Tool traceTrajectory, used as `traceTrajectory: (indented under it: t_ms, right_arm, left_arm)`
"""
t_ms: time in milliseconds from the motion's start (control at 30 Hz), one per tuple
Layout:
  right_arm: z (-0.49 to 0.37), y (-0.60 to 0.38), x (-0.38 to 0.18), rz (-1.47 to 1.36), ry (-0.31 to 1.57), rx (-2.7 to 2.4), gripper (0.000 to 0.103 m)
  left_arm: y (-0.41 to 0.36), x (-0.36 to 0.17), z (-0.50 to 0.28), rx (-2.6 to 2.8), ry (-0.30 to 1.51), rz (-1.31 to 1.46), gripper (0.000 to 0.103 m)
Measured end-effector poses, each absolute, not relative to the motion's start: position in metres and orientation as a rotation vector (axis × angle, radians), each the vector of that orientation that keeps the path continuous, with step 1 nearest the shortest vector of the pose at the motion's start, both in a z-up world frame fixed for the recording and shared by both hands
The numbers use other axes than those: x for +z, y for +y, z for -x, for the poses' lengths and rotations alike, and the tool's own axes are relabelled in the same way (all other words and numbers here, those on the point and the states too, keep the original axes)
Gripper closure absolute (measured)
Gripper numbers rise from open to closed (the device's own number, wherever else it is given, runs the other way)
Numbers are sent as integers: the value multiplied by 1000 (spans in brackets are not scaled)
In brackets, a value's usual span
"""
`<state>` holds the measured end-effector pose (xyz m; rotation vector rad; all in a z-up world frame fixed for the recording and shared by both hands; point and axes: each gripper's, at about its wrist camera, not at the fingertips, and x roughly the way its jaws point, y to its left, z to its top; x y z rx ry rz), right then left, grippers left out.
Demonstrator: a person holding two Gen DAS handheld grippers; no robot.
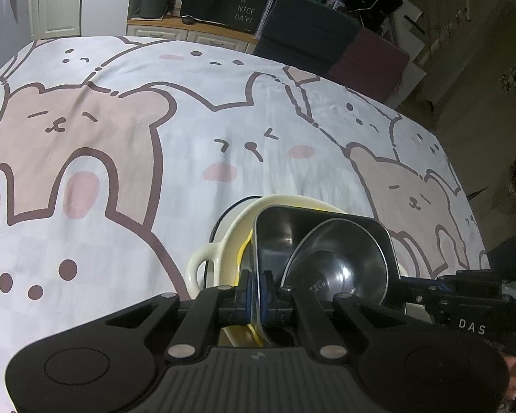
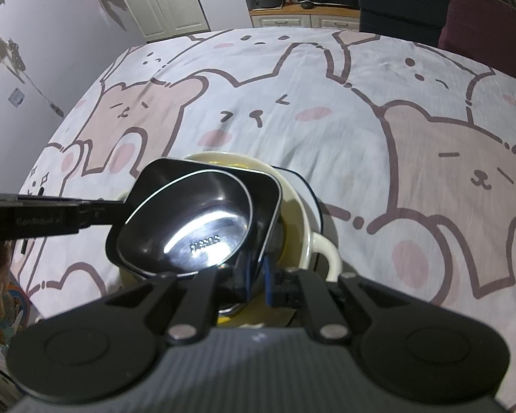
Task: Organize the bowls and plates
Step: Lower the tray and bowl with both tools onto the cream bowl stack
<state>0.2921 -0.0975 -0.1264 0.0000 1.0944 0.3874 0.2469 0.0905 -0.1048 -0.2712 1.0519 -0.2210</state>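
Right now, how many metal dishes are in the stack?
2: a squarish metal tray sits in the cream bowl, and a round metal bowl rests inside that tray. Others could be hidden beneath.

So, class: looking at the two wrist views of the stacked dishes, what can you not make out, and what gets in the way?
- Bottom of the cream handled dish: both views, covered by the square steel tray and round steel bowl.
- White plate underneath: only a dark-edged sliver shows.
- Stamp in the bowl: too small and glared.
- Right gripper pad contact: hidden behind the tray rim.
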Motion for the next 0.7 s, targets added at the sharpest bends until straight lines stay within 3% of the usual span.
traceTrajectory:
  t_ms: [700]
  right_arm:
    - [-290,-102,-118,-22,1078,383,92]
  left_arm:
    - [94,-102,-244,-228,1047,270,96]
